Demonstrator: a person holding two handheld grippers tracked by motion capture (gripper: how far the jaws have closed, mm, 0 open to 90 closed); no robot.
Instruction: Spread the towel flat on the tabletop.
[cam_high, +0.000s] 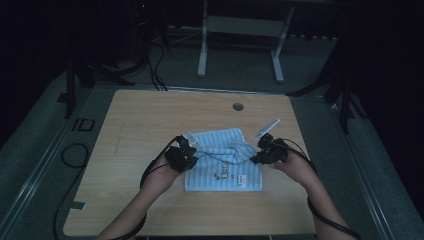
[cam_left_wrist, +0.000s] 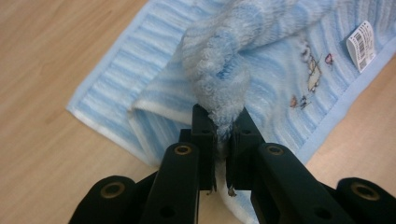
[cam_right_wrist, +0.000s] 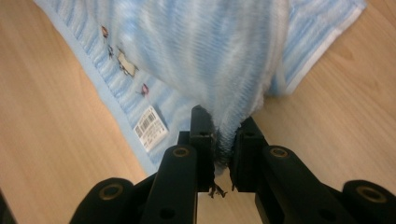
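Towel (cam_high: 225, 160) on table (cam_high: 150, 125), pinched by 2 tools.

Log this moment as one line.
left hand-held gripper: shut on towel | right hand-held gripper: shut on towel | towel: part lifted, rest on table

Dim, bluish high view, its edges falling into black; both gripper views are brighter, evenly lit, with the striped blue terry towel (cam_right_wrist: 210, 46) blurred close to the lens.
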